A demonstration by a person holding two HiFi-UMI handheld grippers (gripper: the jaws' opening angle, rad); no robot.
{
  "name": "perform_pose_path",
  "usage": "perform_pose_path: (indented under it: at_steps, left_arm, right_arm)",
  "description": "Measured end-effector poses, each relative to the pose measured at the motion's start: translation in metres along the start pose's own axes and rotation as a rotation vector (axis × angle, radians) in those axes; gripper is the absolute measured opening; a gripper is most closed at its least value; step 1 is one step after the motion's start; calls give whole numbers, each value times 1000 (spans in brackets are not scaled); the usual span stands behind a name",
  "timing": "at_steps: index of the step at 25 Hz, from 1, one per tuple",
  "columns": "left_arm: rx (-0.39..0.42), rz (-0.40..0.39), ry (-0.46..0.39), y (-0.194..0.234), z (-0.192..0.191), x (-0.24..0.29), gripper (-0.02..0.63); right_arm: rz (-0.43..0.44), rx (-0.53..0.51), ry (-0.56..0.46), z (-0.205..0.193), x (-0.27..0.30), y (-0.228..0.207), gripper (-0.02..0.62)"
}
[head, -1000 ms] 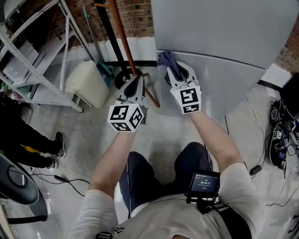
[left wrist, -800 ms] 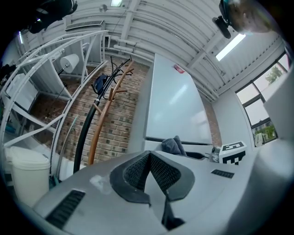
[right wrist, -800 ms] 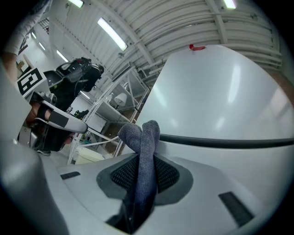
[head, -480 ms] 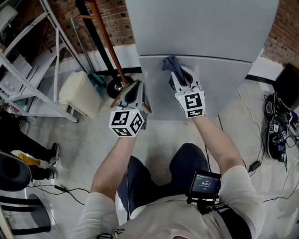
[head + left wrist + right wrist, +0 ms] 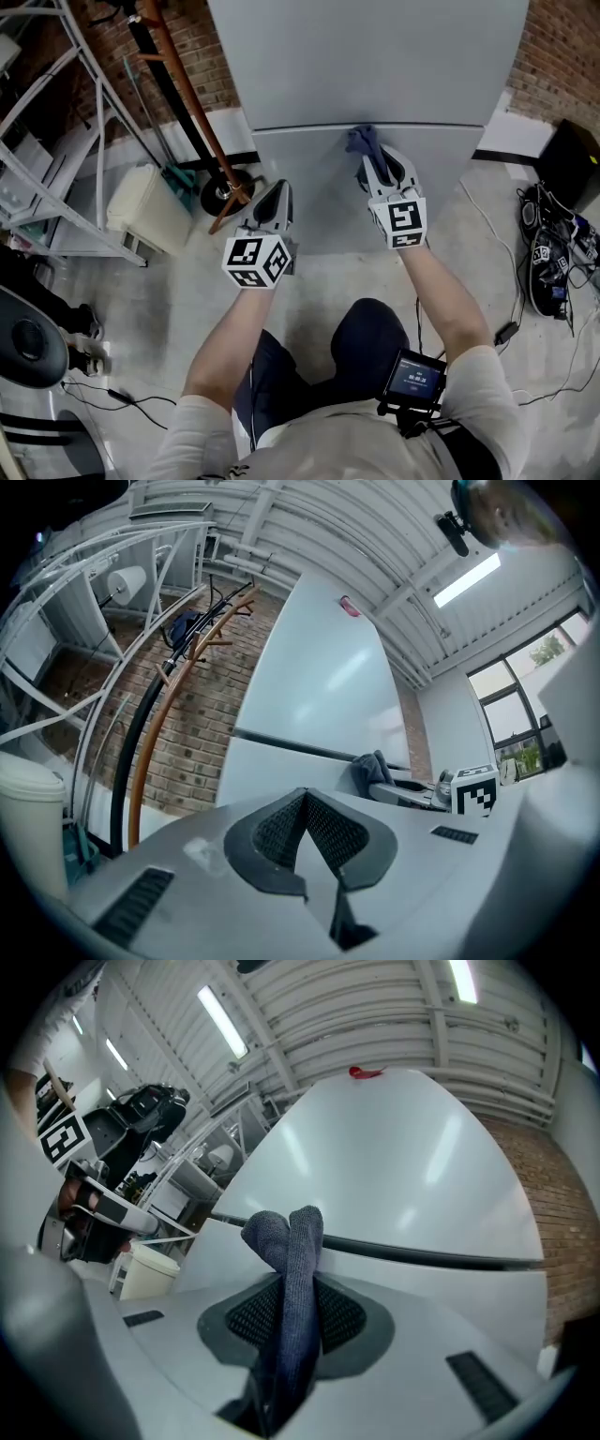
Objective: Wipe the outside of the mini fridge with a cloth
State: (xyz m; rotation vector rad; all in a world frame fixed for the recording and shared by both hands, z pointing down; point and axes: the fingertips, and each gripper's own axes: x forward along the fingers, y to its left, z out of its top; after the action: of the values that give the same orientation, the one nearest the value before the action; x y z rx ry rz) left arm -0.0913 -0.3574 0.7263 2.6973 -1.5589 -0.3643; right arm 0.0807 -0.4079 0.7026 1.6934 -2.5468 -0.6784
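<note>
A grey mini fridge (image 5: 375, 66) stands straight ahead, a dark seam (image 5: 422, 1252) dividing its two doors. My right gripper (image 5: 373, 161) is shut on a folded blue-grey cloth (image 5: 292, 1279), whose free end (image 5: 363, 140) lies at the seam on the fridge front. My left gripper (image 5: 272, 202) is shut with nothing in it, held low at the fridge's lower left corner. In the left gripper view the jaws (image 5: 305, 832) meet, and the fridge (image 5: 319, 696) and the cloth (image 5: 372, 767) show beyond.
A brown pole (image 5: 187, 94) and a dark pole lean on the brick wall at the left. A cream bin (image 5: 150, 208) and white metal shelving (image 5: 56, 141) stand further left. Cables and dark gear (image 5: 553, 253) lie on the floor at the right.
Both grippers have shifted to the right along the fridge front, the cloth moving with the right one along the seam. The head view has swung so the fridge sits more central.
</note>
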Motion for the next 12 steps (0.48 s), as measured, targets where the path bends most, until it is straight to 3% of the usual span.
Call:
perform_pose_path:
  at_steps: [12]
  left_arm:
    - [-10,-50,27,-39,-10,24,3]
  right_arm:
    - [-129,39,20,-20,-36,-87,86]
